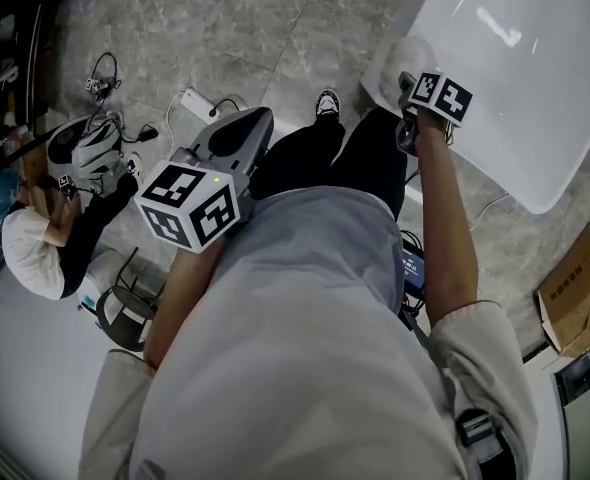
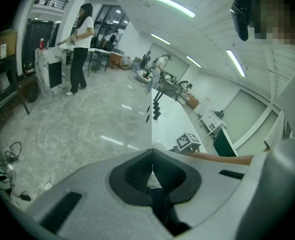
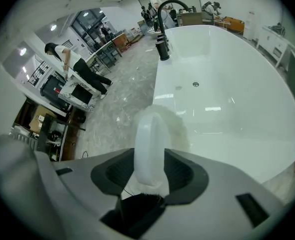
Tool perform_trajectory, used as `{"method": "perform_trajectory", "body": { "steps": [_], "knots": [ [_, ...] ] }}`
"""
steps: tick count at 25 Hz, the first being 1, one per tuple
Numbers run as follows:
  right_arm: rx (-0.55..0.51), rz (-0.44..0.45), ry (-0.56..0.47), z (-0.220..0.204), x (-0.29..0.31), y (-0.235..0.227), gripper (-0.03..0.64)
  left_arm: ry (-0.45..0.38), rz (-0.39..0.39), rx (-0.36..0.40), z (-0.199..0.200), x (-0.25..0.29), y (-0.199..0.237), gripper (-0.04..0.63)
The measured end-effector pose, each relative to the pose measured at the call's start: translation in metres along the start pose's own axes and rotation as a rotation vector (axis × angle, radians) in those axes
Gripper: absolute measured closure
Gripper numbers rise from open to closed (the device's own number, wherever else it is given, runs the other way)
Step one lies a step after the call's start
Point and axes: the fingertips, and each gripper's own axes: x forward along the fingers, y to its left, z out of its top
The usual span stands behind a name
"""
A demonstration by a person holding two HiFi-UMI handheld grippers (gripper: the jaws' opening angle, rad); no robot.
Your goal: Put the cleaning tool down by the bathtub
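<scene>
The right gripper (image 3: 149, 156) points steeply down at the near corner of the bathtub (image 1: 535, 118), its marker cube beside the tub's rim. Its jaws stand wide apart, and the white handle of the cleaning tool (image 3: 150, 129) stands upright between them; the pads do not visibly press on it. The tool's fluffy white head lies at the rim's outer edge, between the tub's basin and the grey marble floor (image 1: 225, 28); whether it rests on the rim or just beside it cannot be told. A black faucet (image 3: 162, 29) rises at the tub's far end. The left gripper (image 1: 255, 123) is held well apart from the tub, over the floor in front of the person's legs, with its jaws together and nothing between them. A cardboard box (image 1: 580, 288) lies on the floor beyond the tub.
</scene>
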Motion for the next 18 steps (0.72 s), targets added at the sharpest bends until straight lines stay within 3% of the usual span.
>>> {"method": "perform_trajectory", "body": {
  "steps": [18],
  "knots": [
    [0.025, 0.019, -0.044, -0.007, -0.023, 0.006, 0.447, -0.017, -0.050, 0.031, 0.003, -0.006, -0.009, 0.591]
  ]
}}
